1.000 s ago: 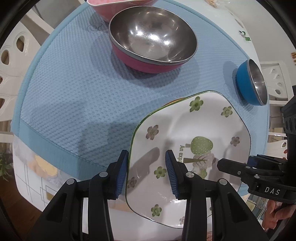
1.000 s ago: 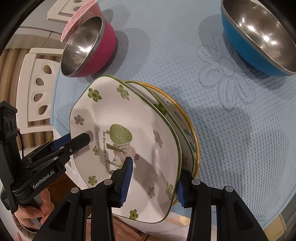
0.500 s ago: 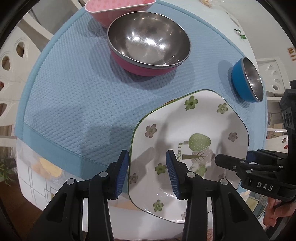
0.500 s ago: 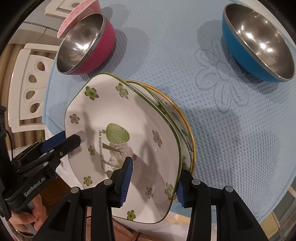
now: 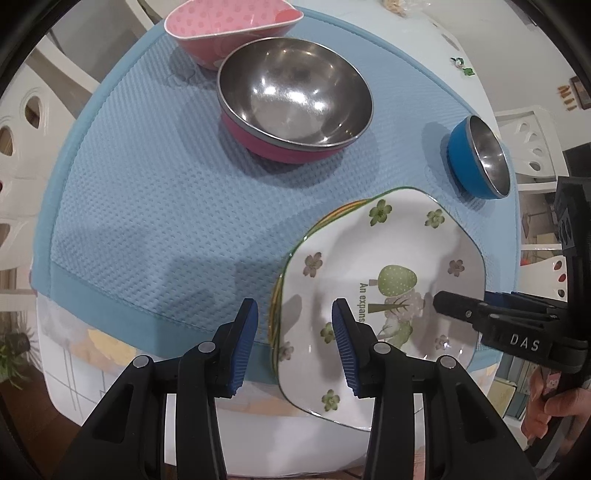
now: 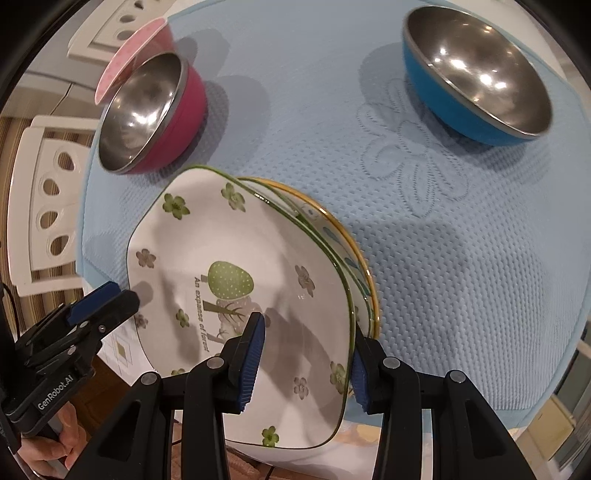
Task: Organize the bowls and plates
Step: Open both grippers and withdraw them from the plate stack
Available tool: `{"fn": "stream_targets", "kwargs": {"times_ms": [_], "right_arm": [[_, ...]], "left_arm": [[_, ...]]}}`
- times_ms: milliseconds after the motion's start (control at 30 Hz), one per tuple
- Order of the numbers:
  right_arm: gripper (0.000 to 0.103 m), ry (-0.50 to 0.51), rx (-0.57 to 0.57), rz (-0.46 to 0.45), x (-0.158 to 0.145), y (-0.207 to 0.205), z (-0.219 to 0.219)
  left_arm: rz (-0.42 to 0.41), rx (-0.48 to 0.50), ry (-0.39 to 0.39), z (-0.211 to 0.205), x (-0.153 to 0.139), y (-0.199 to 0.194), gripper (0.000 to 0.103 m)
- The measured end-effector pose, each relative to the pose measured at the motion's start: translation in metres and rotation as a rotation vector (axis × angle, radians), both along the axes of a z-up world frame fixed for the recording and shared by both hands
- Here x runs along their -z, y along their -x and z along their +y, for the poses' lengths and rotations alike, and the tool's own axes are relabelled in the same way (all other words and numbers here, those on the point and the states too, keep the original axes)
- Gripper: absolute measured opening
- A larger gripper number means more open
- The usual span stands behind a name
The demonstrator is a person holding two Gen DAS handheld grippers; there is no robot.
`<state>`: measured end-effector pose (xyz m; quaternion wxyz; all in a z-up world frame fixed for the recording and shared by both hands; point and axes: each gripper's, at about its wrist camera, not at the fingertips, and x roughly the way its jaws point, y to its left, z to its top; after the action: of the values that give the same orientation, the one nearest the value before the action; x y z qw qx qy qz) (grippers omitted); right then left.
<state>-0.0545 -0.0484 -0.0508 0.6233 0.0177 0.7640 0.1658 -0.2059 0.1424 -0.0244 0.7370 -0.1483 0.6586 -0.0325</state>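
A white floral plate (image 5: 384, 280) with a green rim tops a stack of plates at the near edge of the blue mat (image 5: 166, 192); a yellow-rimmed plate (image 6: 360, 254) shows beneath it. My left gripper (image 5: 294, 332) is open and straddles the plate's left rim. My right gripper (image 6: 306, 354) is open and straddles the right rim of the floral plate (image 6: 229, 295). A pink steel bowl (image 5: 293, 107), a blue steel bowl (image 5: 476, 158) and a pink dotted bowl (image 5: 221, 29) stand farther back on the mat.
White chairs (image 6: 48, 206) stand around the round table. The plate stack overhangs the near table edge (image 5: 258, 402). The right gripper's body (image 5: 517, 332) reaches in from the right in the left wrist view. Open mat lies left of the plates.
Both grippers have pulled back a little from the plate stack, so the bowls look farther away. The jaws stay open around the rims. The plates have not moved.
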Motion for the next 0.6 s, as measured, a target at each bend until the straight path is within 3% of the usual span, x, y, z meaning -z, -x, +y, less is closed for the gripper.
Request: {"fn": "stream_targets", "kwargs": {"times_ms": [167, 300, 433, 600], "right_arm": [[0.042, 0.048, 0.051, -0.046, -0.012, -0.003, -0.014], [0.042, 0.003, 0.118, -0.059, -0.022, -0.003, -0.023], [0.044, -0.012, 0.159, -0.069, -0.032, -0.002, -0.026], [0.052, -0.025, 0.170, -0.070, -0.039, -0.008, -0.034]], "left_arm": [[-0.002, 0.010, 0.004, 0.016, -0.002, 0.001, 0.040], [0.006, 0.005, 0.011, 0.028, -0.002, -0.001, 0.046], [-0.001, -0.008, 0.013, 0.041, -0.004, -0.001, 0.065], [0.006, -0.045, 0.031, 0.056, -0.005, -0.002, 0.065]]}}
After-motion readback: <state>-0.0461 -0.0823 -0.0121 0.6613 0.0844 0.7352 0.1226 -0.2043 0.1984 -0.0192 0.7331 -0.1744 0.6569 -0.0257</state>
